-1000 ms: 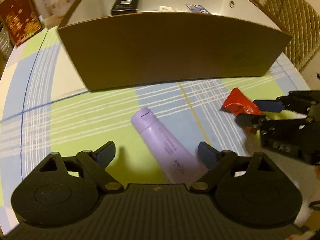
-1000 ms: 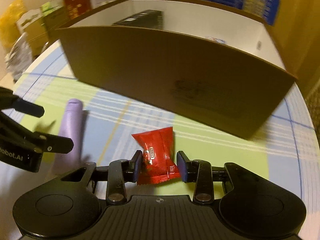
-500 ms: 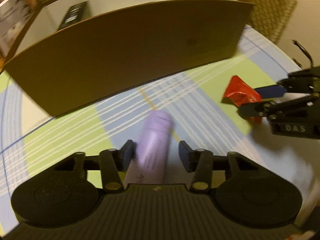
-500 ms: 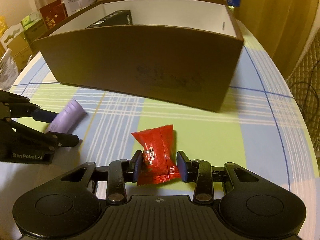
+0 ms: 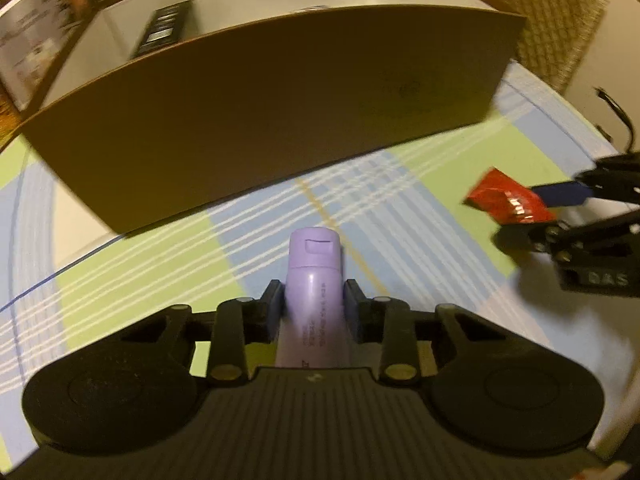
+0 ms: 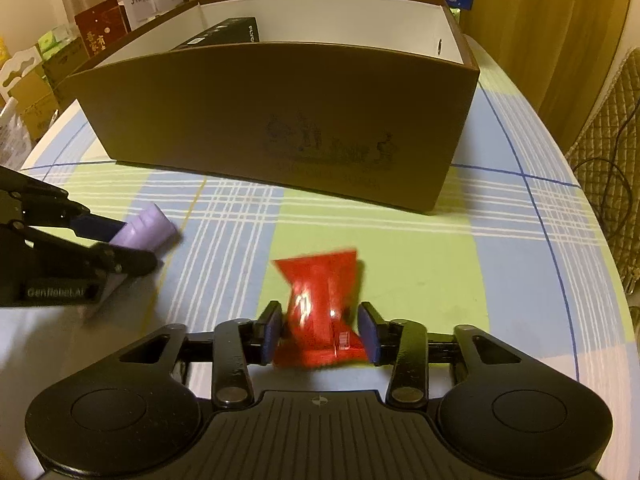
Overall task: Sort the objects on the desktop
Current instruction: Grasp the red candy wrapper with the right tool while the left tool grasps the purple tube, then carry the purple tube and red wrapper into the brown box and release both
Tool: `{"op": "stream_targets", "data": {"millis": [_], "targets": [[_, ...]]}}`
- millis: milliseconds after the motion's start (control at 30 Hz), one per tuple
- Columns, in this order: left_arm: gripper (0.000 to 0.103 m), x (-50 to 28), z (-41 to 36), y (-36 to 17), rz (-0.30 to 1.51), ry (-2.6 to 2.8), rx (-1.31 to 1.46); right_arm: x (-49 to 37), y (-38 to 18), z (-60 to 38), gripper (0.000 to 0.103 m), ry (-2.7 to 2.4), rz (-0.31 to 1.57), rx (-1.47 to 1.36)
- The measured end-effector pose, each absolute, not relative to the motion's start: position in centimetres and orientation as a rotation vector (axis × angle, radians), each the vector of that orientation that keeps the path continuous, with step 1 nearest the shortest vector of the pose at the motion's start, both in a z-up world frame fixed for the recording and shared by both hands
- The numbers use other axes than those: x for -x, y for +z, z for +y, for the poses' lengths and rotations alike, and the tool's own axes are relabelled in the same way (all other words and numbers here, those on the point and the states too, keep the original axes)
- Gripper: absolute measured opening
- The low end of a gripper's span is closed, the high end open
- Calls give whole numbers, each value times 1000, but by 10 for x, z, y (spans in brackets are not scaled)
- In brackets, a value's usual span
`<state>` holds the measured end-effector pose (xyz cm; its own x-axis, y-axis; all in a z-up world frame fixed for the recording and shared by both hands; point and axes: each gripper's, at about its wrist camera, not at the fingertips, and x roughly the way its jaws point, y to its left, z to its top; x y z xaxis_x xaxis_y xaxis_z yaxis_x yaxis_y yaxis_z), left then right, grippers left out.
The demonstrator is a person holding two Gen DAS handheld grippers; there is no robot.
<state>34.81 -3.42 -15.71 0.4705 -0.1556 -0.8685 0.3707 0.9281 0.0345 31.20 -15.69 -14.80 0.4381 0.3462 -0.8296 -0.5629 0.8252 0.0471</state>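
A lilac tube (image 5: 314,264) lies on the checked tablecloth, cap toward the brown carton (image 5: 280,120). My left gripper (image 5: 314,292) is closing, both pads pressed against the tube's sides. In the right wrist view the same tube (image 6: 148,228) pokes out of that gripper's fingers (image 6: 132,260). A red snack packet (image 6: 320,280), blurred, sits between the jaws of my right gripper (image 6: 320,320), which are opening, with a thin gap on the right side. The left wrist view shows that packet (image 5: 504,200) at the right. A black box (image 6: 224,34) lies inside the carton.
The carton (image 6: 280,120) stands across the table just beyond both grippers, its near wall tall. Stacked boxes (image 6: 100,28) crowd the far left. A quilted chair (image 5: 552,20) and cables (image 6: 612,184) are past the table's rounded right edge.
My left jaws went from wide apart to closed on the lilac tube, which now lines up straight between them. My right jaws widened slightly and the red packet shifted and blurred.
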Motion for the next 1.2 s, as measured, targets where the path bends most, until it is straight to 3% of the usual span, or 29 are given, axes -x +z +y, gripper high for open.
{"op": "stream_targets", "data": {"millis": [500, 567, 600, 700, 1200], "targets": [[28, -344, -21, -158, 1045, -270, -179, -314, -155, -149, 50, 578, 950, 274], [28, -344, -20, -157, 1048, -269, -173, -313, -156, -147, 45, 574, 951, 288], [28, -343, -21, -157, 1046, -269, -177, -313, -155, -147, 35, 574, 948, 291], [28, -342, -23, -157, 1037, -269, -192, -312, -155, -148, 31, 583, 956, 287], [27, -328, -19, -152, 1036, -269, -180, -298, -152, -150, 31, 593, 964, 278]]}}
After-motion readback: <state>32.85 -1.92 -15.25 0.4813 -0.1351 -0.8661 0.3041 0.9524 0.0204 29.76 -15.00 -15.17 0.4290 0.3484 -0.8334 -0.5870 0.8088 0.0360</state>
